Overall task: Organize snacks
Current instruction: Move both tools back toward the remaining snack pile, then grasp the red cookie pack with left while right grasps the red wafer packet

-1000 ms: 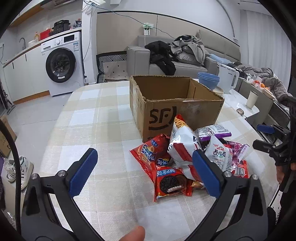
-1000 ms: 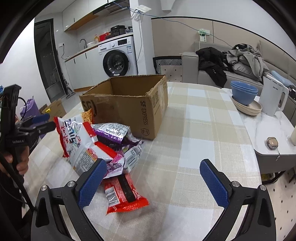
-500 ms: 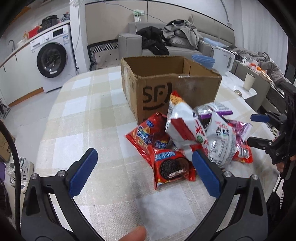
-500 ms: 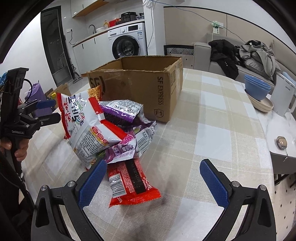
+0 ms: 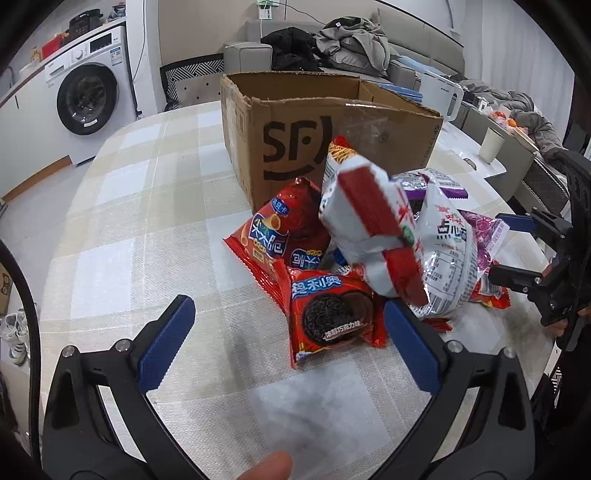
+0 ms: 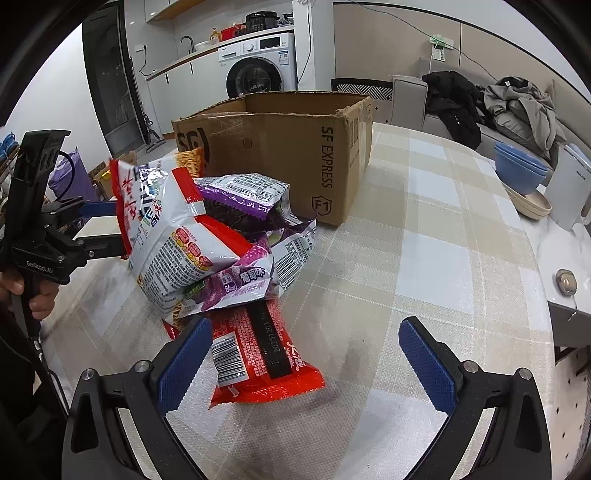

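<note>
Left hand-held gripper (image 5: pixel 284 339): blue pads spread wide, holding nothing, just before the red Oreo cookie packet (image 5: pixel 332 314).
Right hand-held gripper (image 6: pixel 306 354): jaws apart, empty, over the flat red foil packet (image 6: pixel 258 354).
Snack pile: heaped on the checked tabletop (image 5: pixel 147 206).
Brown cardboard box (image 5: pixel 295 125): open, behind the pile.

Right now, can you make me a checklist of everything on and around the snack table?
Surface: table with checked cloth.
Job's things: open cardboard box; snack pile beside it, including Oreo pack, red chip bag, white-and-red bag, purple bag, red wrapper.
Clutter: blue bowls, white kettle, cup.
Grippers: left gripper open, empty; right gripper open, empty.
Cables: wire on wall.
Surroundings: washing machine, sofa with clothes.
</note>
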`<state>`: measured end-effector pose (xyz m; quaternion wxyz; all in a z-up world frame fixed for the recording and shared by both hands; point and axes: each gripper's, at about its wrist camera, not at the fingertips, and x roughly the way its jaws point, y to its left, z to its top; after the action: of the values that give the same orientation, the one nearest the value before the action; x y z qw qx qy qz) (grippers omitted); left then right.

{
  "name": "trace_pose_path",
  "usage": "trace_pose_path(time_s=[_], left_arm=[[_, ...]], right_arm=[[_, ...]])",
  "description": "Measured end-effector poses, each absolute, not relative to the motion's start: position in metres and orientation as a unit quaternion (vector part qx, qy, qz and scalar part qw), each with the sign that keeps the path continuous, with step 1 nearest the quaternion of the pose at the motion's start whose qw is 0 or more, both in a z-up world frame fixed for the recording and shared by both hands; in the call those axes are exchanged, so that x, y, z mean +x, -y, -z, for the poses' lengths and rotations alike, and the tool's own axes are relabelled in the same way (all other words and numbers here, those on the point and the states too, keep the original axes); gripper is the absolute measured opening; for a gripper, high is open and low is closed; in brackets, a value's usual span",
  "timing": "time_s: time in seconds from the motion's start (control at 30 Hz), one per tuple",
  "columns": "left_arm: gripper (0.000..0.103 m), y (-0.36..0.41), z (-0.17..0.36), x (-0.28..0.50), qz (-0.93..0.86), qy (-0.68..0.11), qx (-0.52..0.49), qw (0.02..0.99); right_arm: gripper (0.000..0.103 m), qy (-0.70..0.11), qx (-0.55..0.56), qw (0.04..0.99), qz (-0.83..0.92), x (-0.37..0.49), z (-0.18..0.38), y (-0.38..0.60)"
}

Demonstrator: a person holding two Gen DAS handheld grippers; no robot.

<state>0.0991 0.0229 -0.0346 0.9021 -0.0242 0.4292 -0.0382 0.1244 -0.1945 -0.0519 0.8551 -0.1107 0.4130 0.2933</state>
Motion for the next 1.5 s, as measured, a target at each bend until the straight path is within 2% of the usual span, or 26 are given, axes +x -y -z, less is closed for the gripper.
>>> trace_pose_path(time_s=[0.3, 0.8, 0.87, 0.97, 1.1, 1.23, 1.5], left_arm=[[0.102, -0.022, 0.052, 0.113, 0.043, -0.435, -0.072, 0.896], [0.102, -0.020, 0.074, 0.128, 0.016, -0.448, -0.052, 0.892], [0.101, -0.017, 0.077, 0.130, 0.021, -0.450, -0.051, 0.891], [0.088, -0.014, 0.081, 0.132, 0.032, -0.456, -0.050, 0.888], [0.077, -0.015, 0.084, 0.131, 0.050, -0.455, -0.056, 0.887], [0.058, -0.015, 0.084, 0.129, 0.070, -0.451, -0.068, 0.887], [0.044, -0.008, 0.079, 0.124, 0.079, -0.449, -0.065, 0.888]], right_arm=[[0.102, -0.419, -0.124, 0.850, -0.296, 0.124, 0.060, 0.188], [0.102, -0.425, -0.128, 0.844, -0.300, 0.126, 0.065, 0.186], [0.098, -0.428, -0.134, 0.840, -0.304, 0.126, 0.068, 0.183], [0.084, -0.431, -0.148, 0.833, -0.313, 0.123, 0.071, 0.175], [0.074, -0.428, -0.169, 0.828, -0.321, 0.118, 0.076, 0.166], [0.065, -0.424, -0.177, 0.826, -0.326, 0.114, 0.076, 0.162], [0.047, -0.412, -0.193, 0.824, -0.339, 0.109, 0.073, 0.157]])
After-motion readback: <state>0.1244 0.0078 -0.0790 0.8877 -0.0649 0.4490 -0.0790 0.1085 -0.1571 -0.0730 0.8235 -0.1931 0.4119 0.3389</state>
